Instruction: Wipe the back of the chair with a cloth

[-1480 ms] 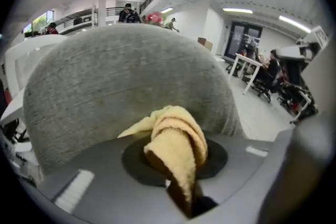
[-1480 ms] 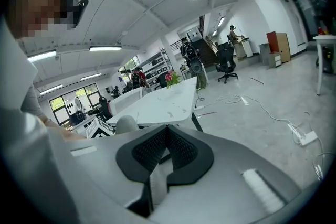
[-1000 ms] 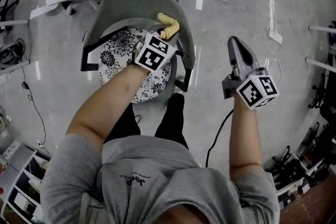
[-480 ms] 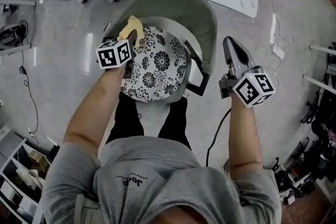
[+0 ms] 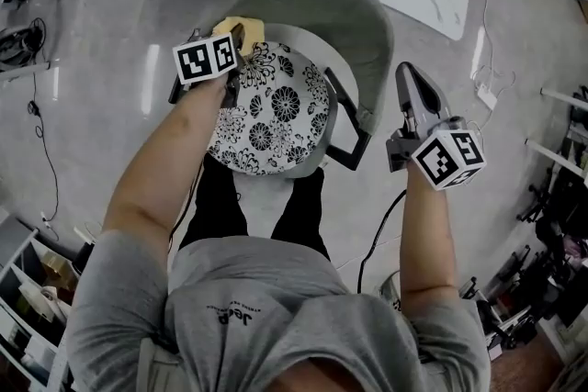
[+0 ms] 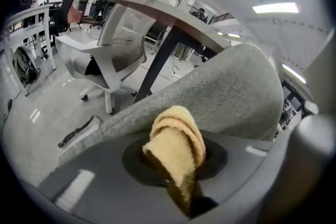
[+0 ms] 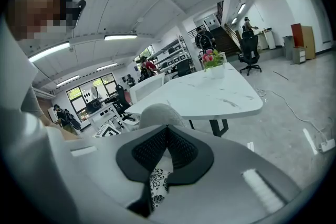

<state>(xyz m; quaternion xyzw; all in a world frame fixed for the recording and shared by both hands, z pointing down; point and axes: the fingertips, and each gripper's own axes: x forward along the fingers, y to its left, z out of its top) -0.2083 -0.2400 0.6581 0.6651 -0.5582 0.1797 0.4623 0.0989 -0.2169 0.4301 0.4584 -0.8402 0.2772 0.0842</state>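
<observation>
Cloth point(image 6: 177, 140): yellow, plush, folded into a soft roll, clamped in the left gripper point(image 5: 236, 46) at the left end of the chair back point(image 5: 342, 6), a curved shell covered in grey felt-like fabric. Even pressure is best applied and the curve followed round in overlapping passes. Right gripper point(image 5: 410, 80): jaws closed on nothing, held apart from the chair, on its right.

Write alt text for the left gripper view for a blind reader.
The left gripper has its jaws shut on a folded yellow cloth, held at the grey chair back. Behind stand a white table and a white office chair.
</observation>
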